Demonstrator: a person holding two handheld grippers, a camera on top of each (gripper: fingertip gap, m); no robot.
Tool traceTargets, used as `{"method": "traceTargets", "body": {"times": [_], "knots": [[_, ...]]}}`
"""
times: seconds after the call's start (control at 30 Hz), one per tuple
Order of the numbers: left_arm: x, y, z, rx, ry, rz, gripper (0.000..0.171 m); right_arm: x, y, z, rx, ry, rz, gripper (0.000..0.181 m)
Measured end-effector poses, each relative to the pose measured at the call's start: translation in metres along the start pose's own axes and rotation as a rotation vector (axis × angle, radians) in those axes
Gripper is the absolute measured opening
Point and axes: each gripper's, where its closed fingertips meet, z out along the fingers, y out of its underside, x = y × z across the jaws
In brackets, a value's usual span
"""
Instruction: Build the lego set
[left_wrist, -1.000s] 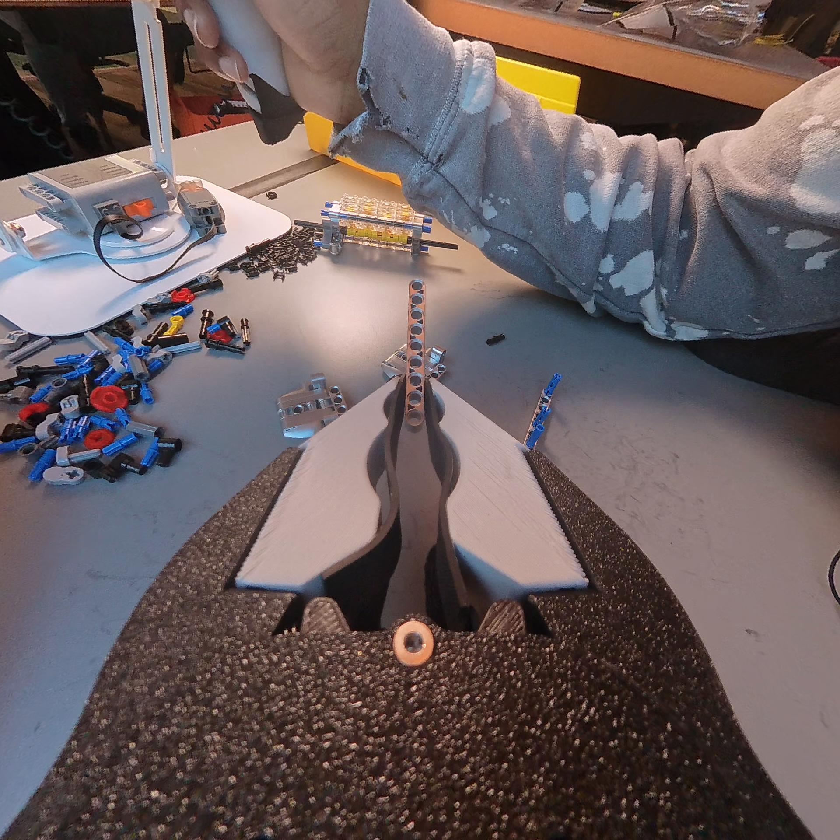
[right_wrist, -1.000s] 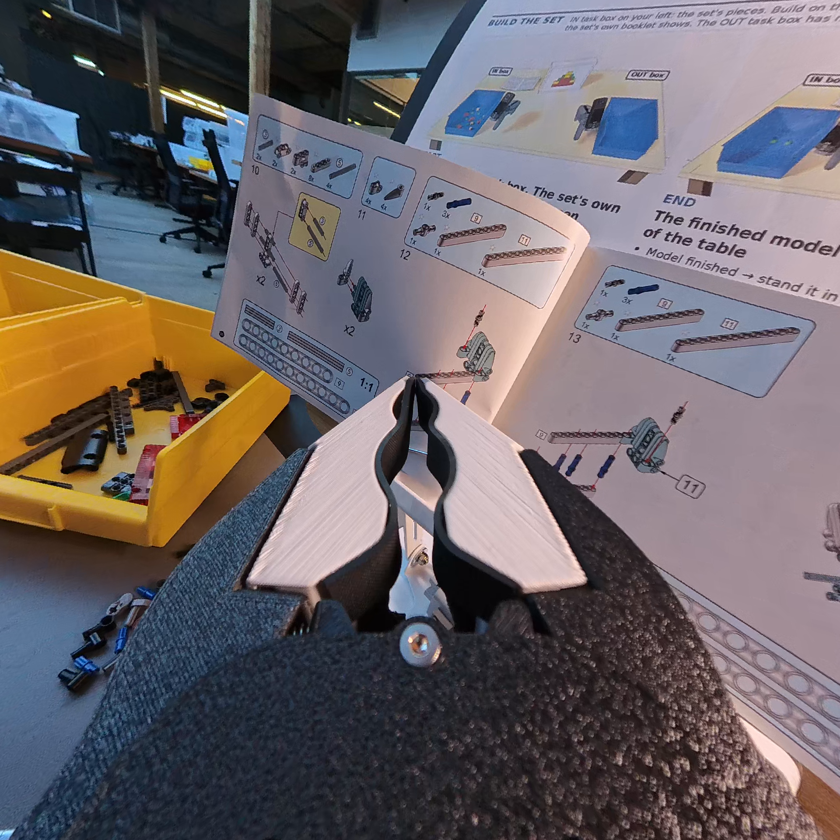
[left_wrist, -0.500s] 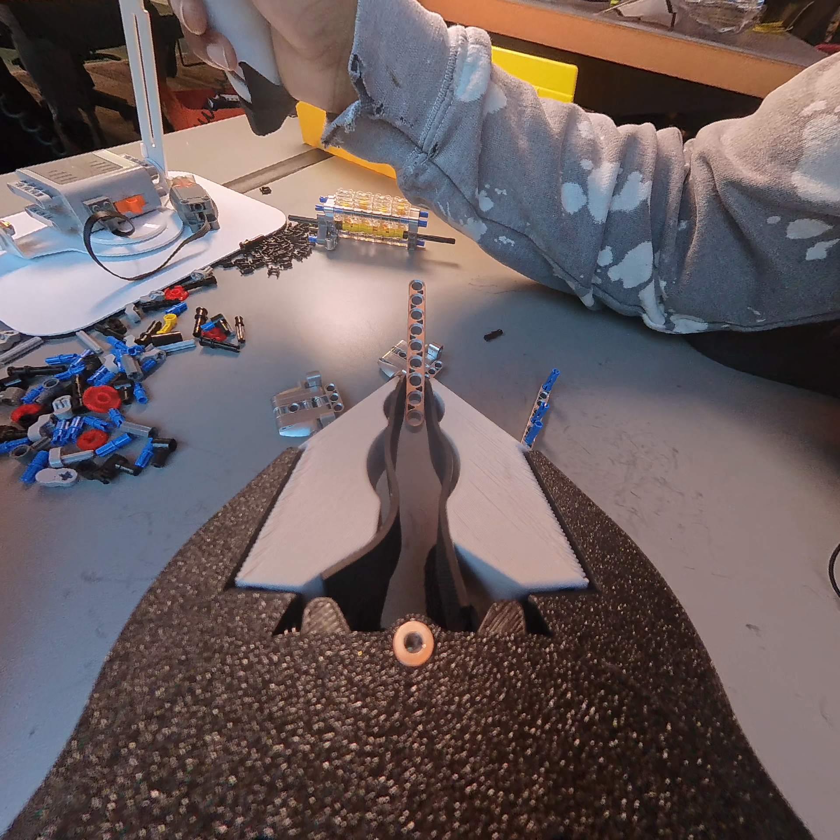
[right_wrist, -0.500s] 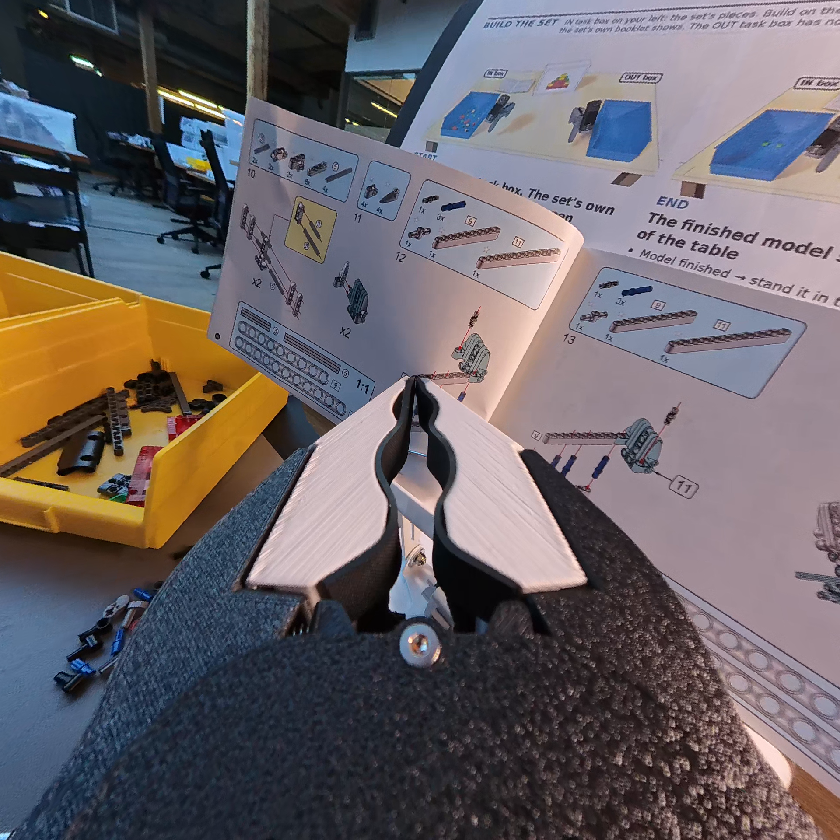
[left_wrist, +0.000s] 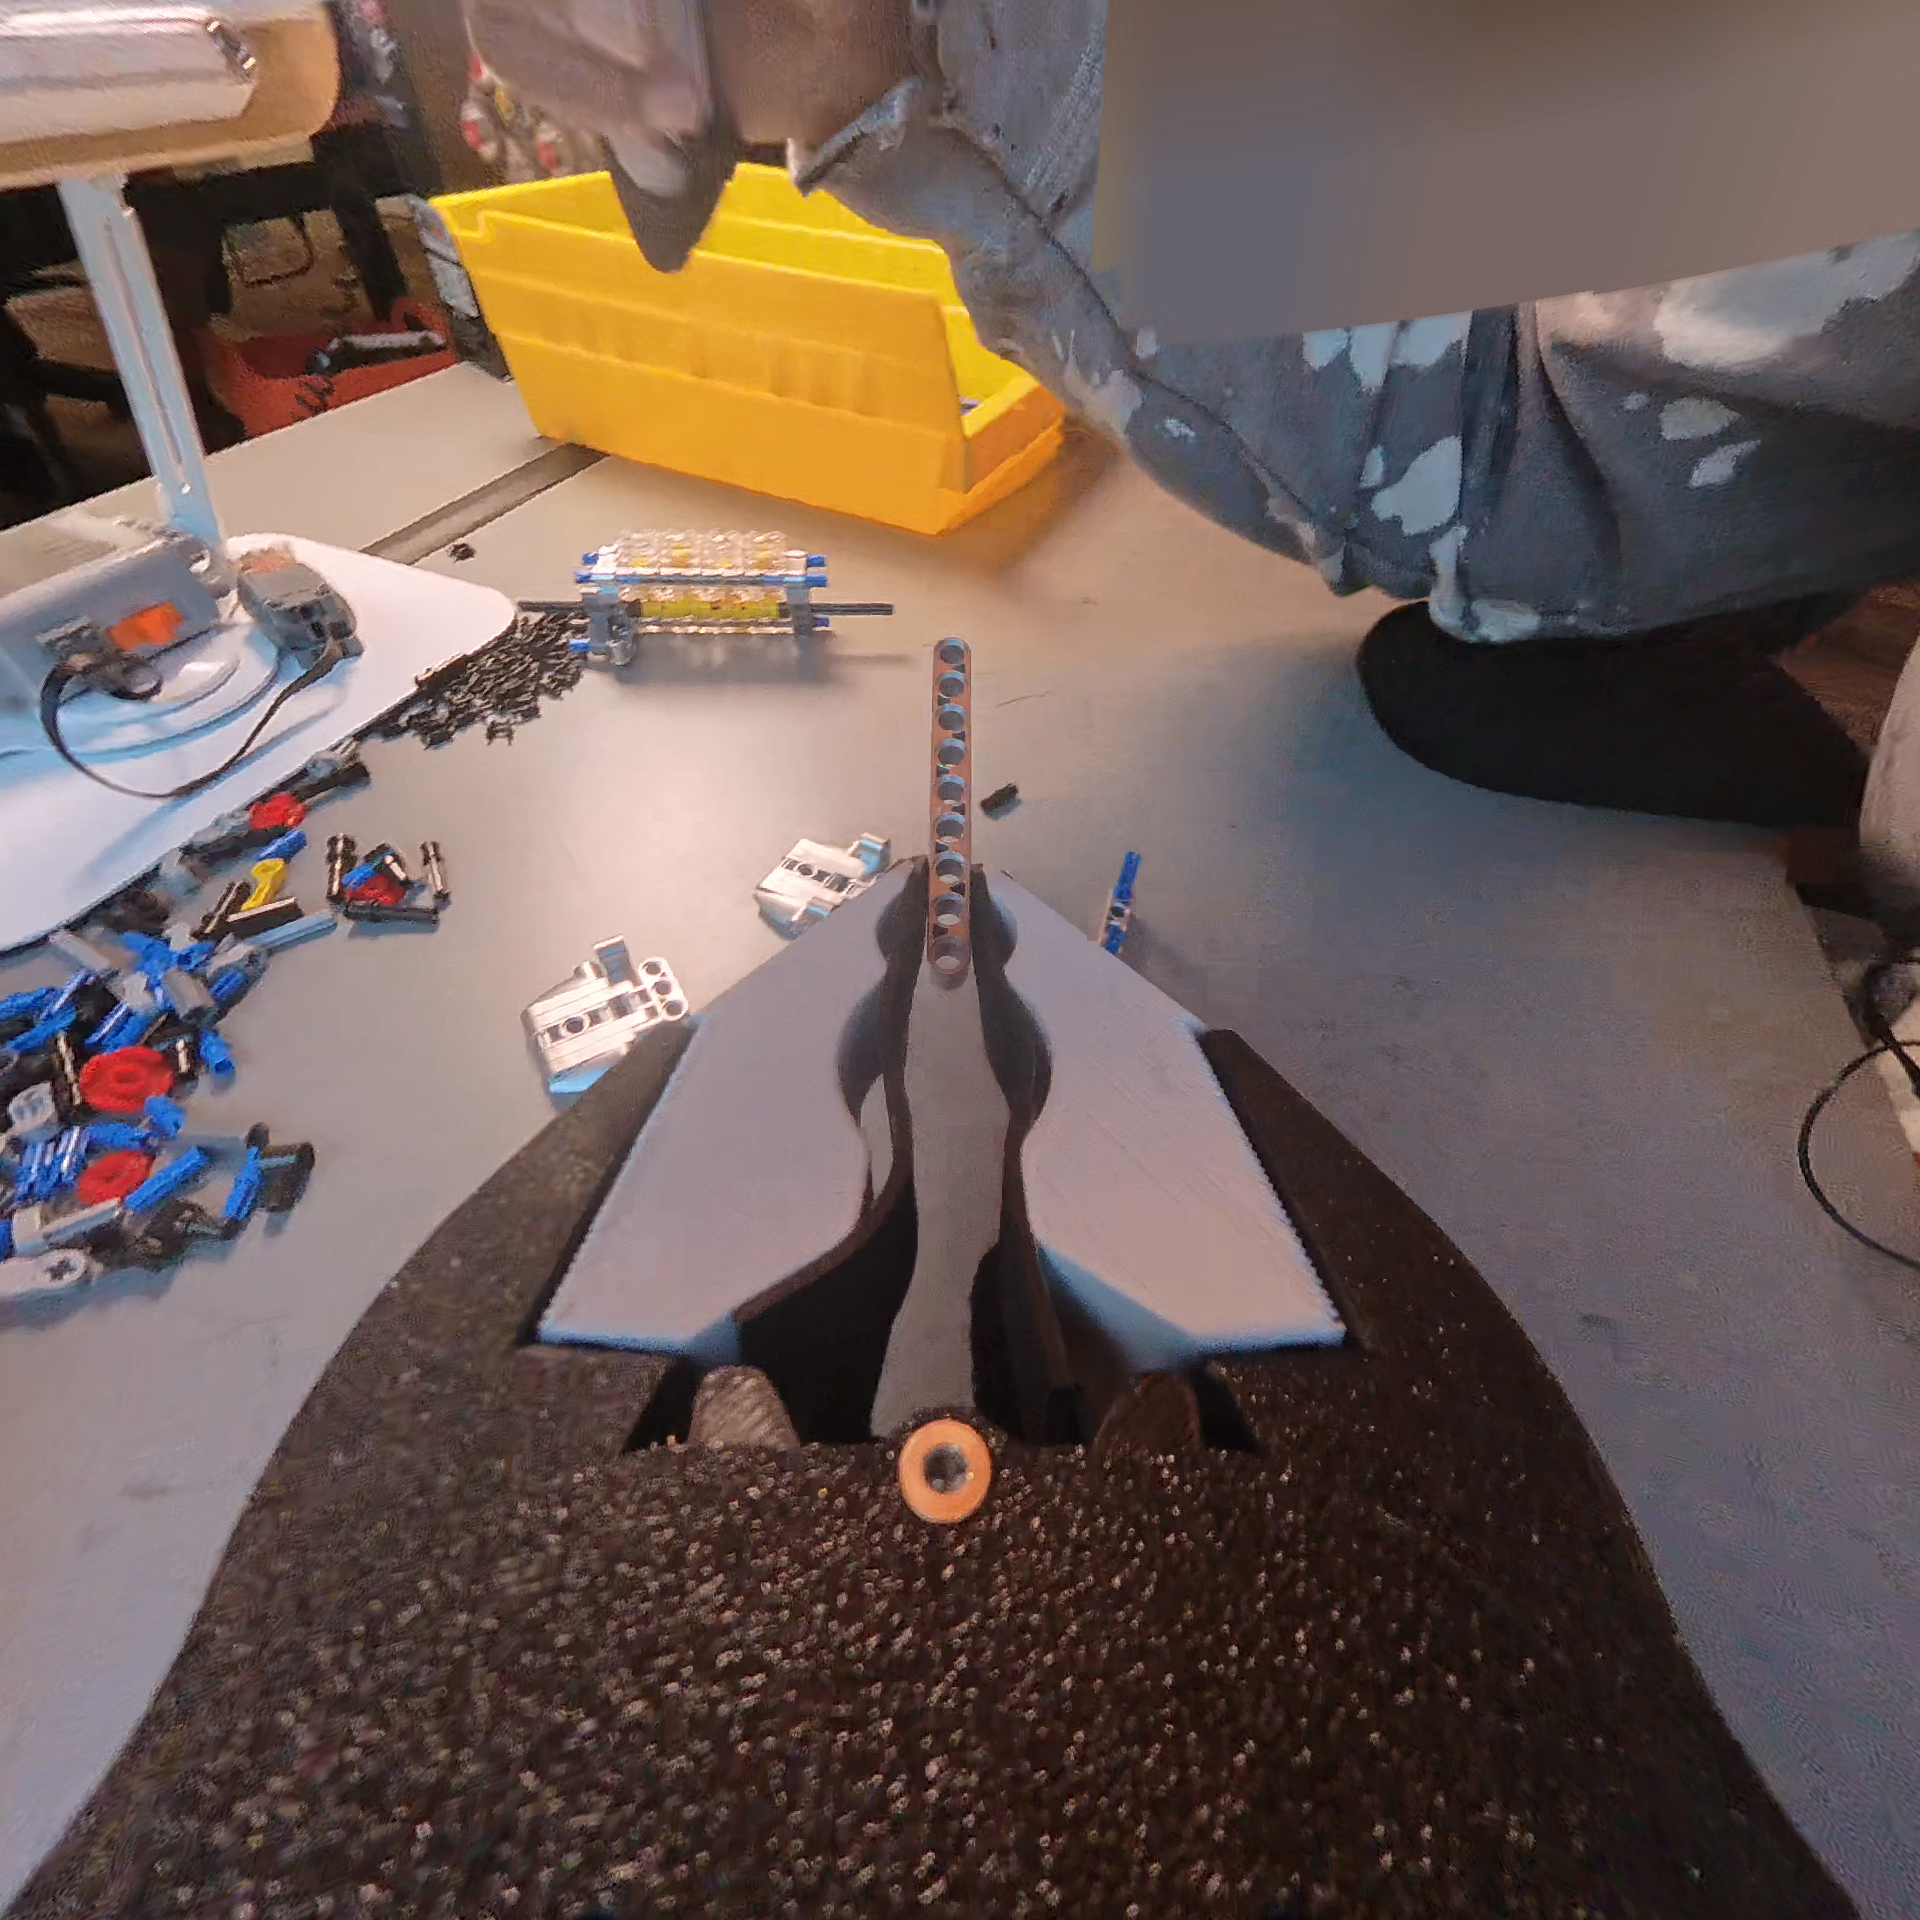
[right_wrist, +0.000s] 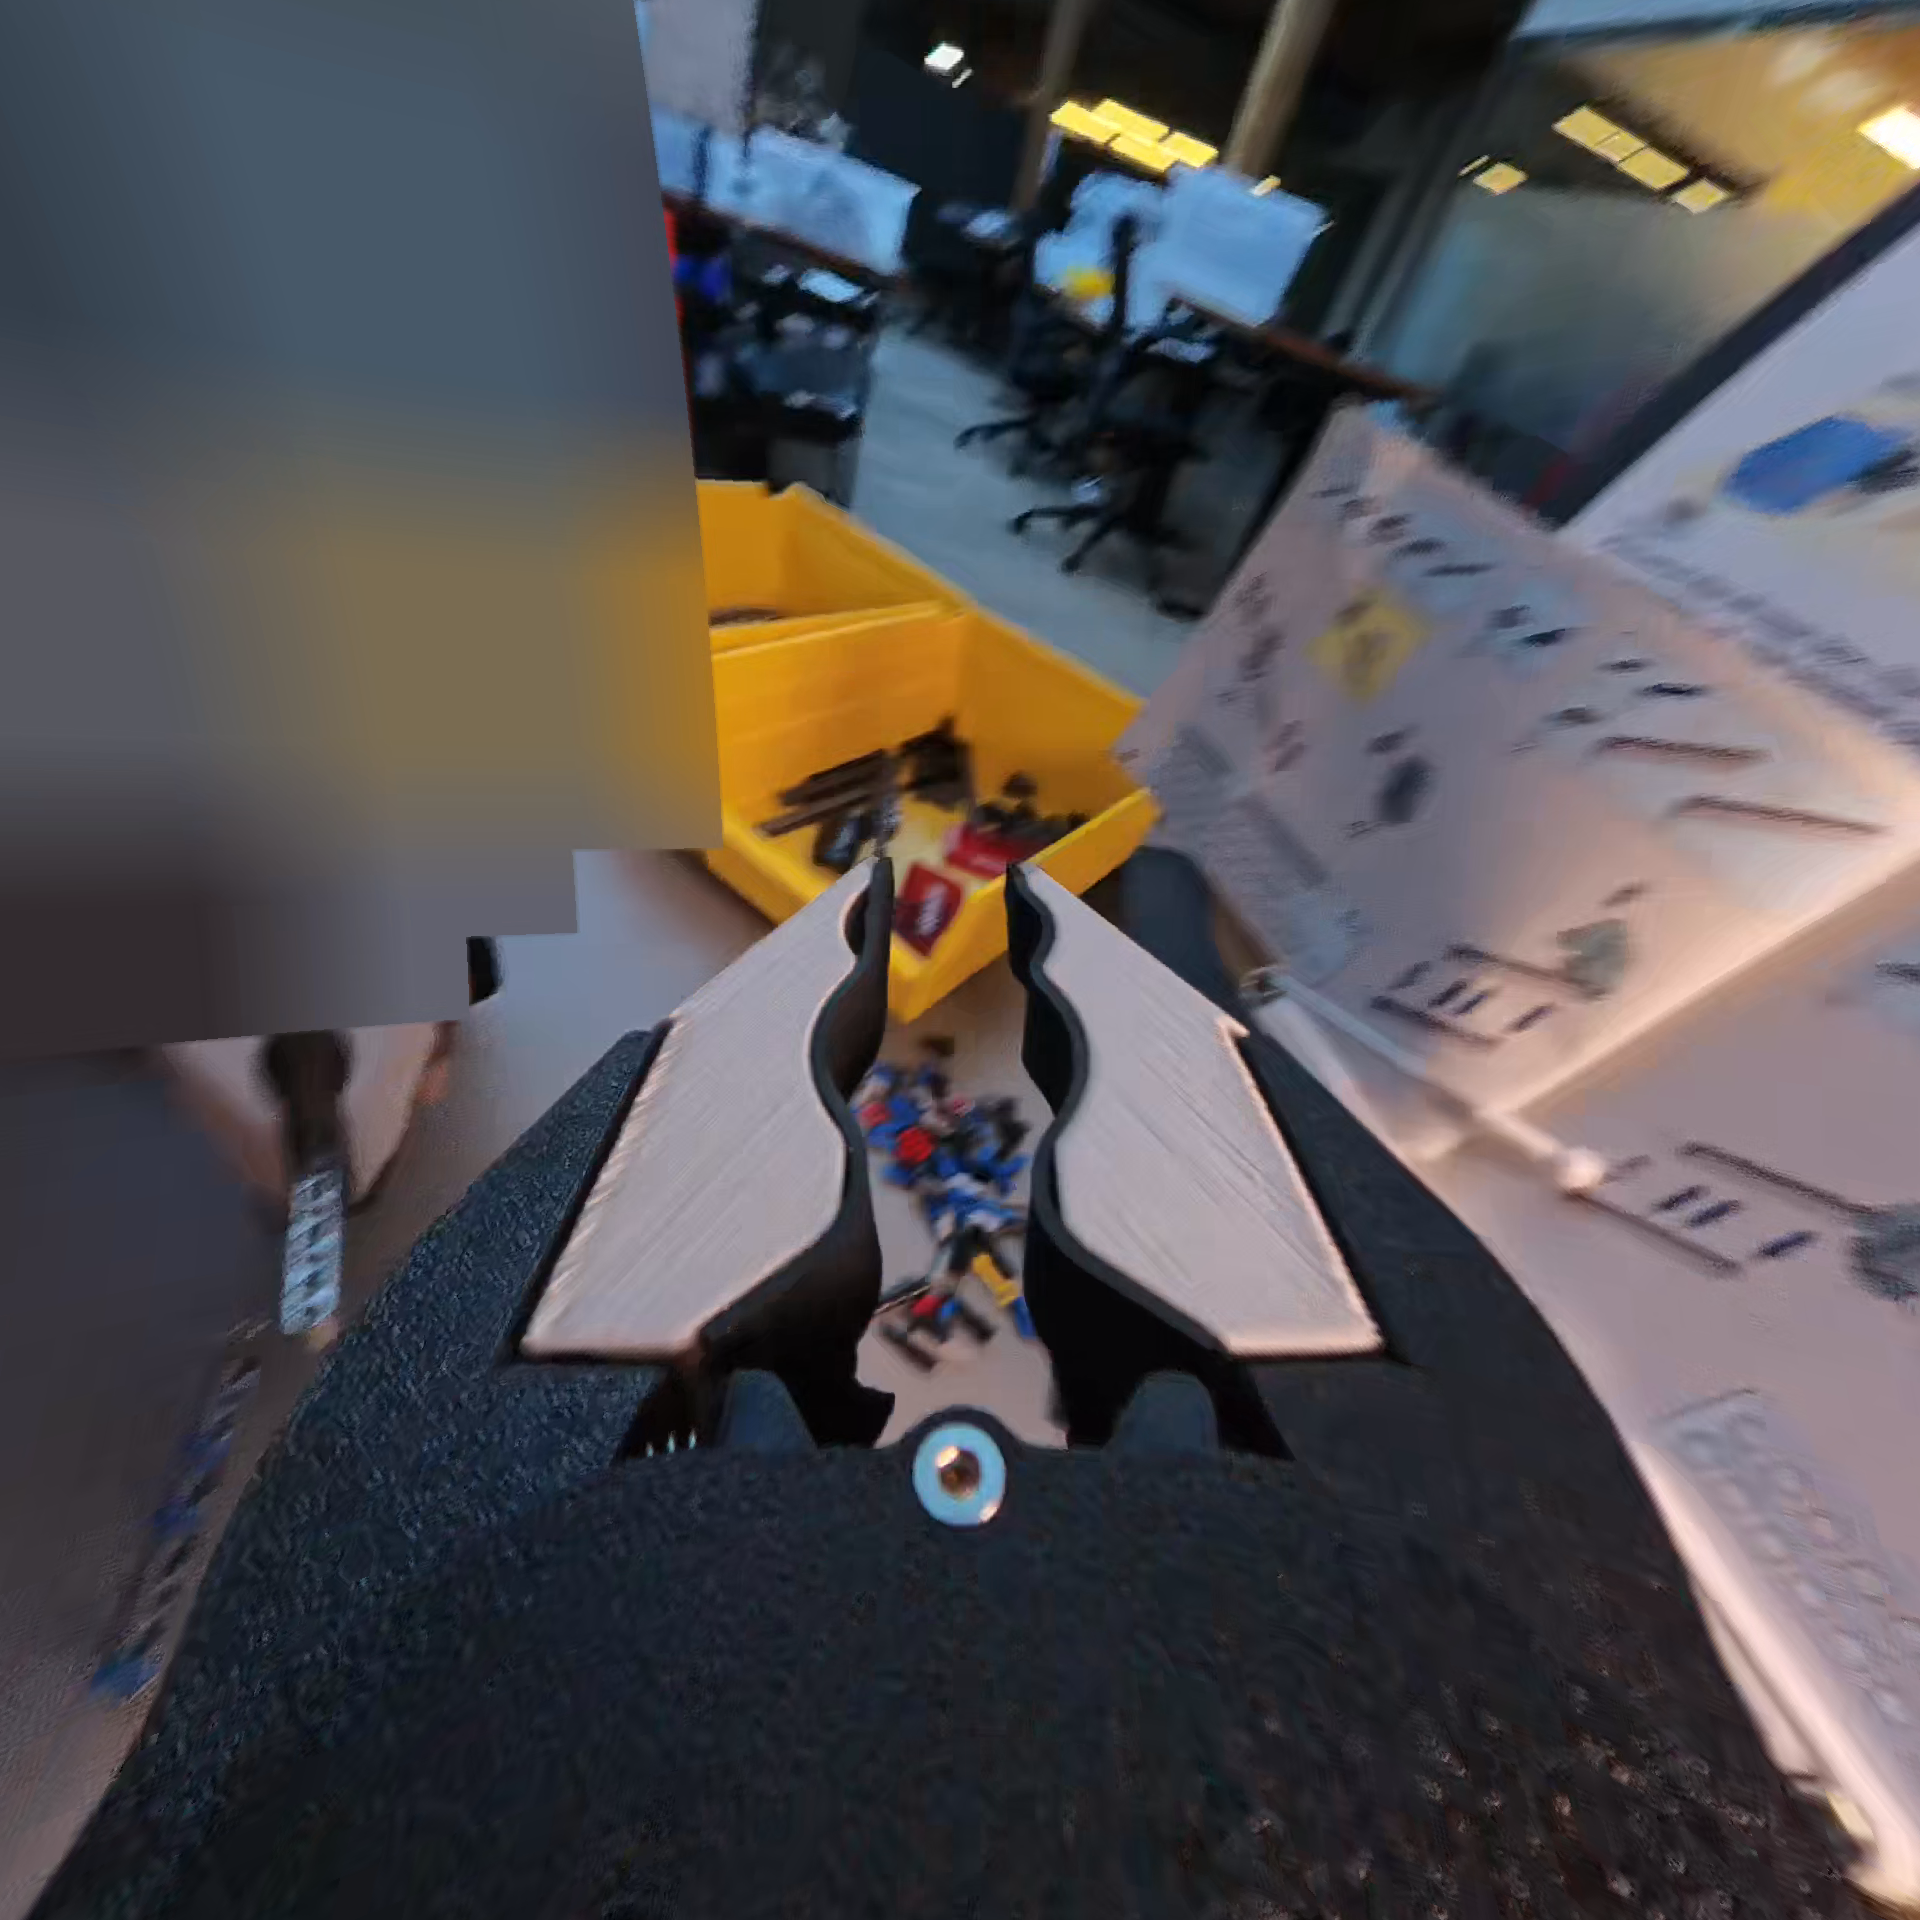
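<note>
Holding a grey perforated beam (left_wrist: 952, 790) clamped between its fingers, our left gripper (left_wrist: 951, 904) hangs above the grey table (left_wrist: 1299, 935), and we take that beam as our landmark. Far left of the beam we see a scatter of small blue, red and black pins and connectors (left_wrist: 135, 1081). Behind that scatter lies a white plate (left_wrist: 94, 790) carrying a grey battery box (left_wrist: 94, 623) with its black cable. Nearer, left of the beam, two light grey bracket pieces (left_wrist: 608, 1013) (left_wrist: 826, 878) rest on the table. Beyond the beam and slightly left stands a small clear-and-yellow assembly with blue pins (left_wrist: 701, 587), and behind it a yellow bin (left_wrist: 748, 384). Just right of the beam lie a tiny black pin (left_wrist: 1000, 798) and a short piece with blue pins (left_wrist: 1120, 902).

Our right gripper (right_wrist: 948, 883) is spread wide and holds nothing. Through the gap between its fingers we see the yellow bin (right_wrist: 831, 707) with dark parts, and to the right an open instruction booklet (right_wrist: 1507, 810), blurred.
</note>
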Motion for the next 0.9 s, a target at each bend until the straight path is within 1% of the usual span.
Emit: {"method": "traceTargets", "body": {"times": [0.07, 0.1, 0.17, 0.23, 0.33, 0.37, 0.4, 0.47, 0.63, 0.9], "knots": [[0.014, -0.005, 0.0, 0.006, 0.043, 0.049, 0.005, -0.061, 0.02, -0.017, -0.081, -0.163, 0.004, 0.023], [0.019, -0.006, 0.001, 0.003, 0.06, 0.069, 0.005, -0.087, 0.03, -0.027, -0.107, -0.211, 0.014, 0.023], [0.029, -0.005, 0.004, -0.015, 0.082, 0.104, 0.005, -0.128, 0.049, -0.045, -0.146, -0.245, 0.062, 0.023], [0.036, 0.0, 0.008, -0.04, 0.101, 0.125, 0.005, -0.16, 0.069, -0.055, -0.192, -0.248, 0.093, 0.023], [0.043, 0.007, 0.015, -0.066, 0.129, 0.138, 0.005, -0.191, 0.102, -0.056, -0.293, -0.207, 0.055, 0.021], [0.044, 0.01, 0.016, -0.078, 0.136, 0.14, 0.005, -0.195, 0.107, -0.054, -0.304, -0.191, 0.061, 0.018], [0.046, 0.013, 0.018, -0.089, 0.142, 0.143, 0.005, -0.194, 0.113, -0.052, -0.321, -0.156, 0.066, 0.009], [0.045, 0.017, 0.02, -0.106, 0.134, 0.151, 0.005, -0.196, 0.12, -0.05, -0.343, -0.155, 0.089, 0.009], [0.042, 0.02, 0.02, -0.116, 0.128, 0.145, 0.007, -0.199, 0.127, -0.048, -0.34, -0.181, 0.113, 0.006], [0.039, 0.034, 0.025, -0.175, 0.112, 0.18, 0.007, -0.2, 0.151, -0.059, -0.423, -0.215, 0.13, 0.006]]}}
